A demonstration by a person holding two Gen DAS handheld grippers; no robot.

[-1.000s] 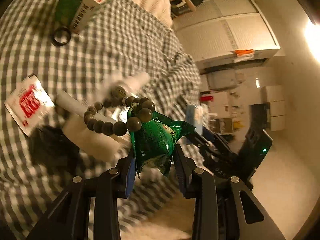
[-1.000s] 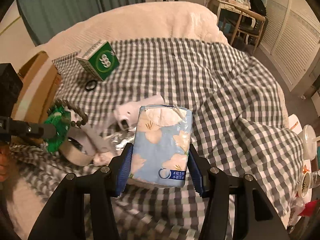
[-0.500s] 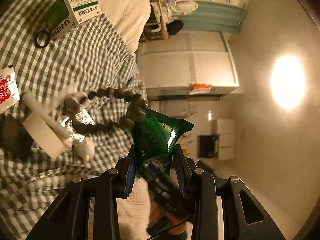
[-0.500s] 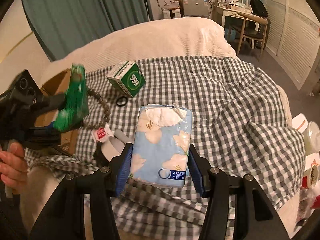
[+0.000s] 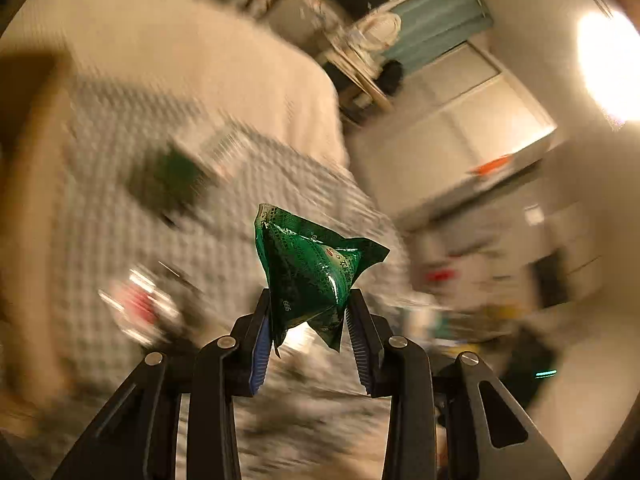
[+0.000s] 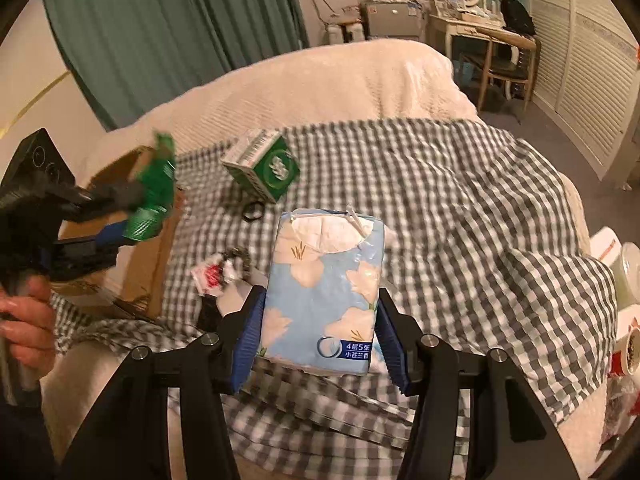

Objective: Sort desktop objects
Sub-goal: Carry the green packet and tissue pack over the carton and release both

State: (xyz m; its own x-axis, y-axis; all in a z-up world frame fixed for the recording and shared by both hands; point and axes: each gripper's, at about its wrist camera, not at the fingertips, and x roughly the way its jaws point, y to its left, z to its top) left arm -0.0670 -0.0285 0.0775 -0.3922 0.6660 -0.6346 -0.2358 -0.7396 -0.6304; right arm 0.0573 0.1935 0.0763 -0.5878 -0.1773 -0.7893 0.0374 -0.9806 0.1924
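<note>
- The left gripper [image 5: 308, 320] is clamped on the lower end of a crinkled green foil snack packet [image 5: 312, 268], which stands up between its blue pads and is carried in the air.
- The right gripper [image 6: 320, 328] is closed on a light-blue floral soft pack of tissues [image 6: 324, 288], held upright above the grey-and-white checked blanket [image 6: 460, 208] on the bed.
- In the right wrist view the packet hangs over an open brown cardboard box [image 6: 148, 248] at the bed's left edge, likely its destination.
- To do this well, the left gripper should slow, settle the packet well inside the box walls, and only then open; the blur in its view suggests a fast swing.
- A green-and-white carton [image 6: 262, 166], a black ring [image 6: 253, 211] and a red-and-white sachet [image 6: 210, 274] lie on the blanket, apart from both grippers.
- Compared with half a second ago, the dark bead bracelet no longer hangs on the packet, and the left gripper has swung towards the box; the tissue pack sits unchanged.
</note>
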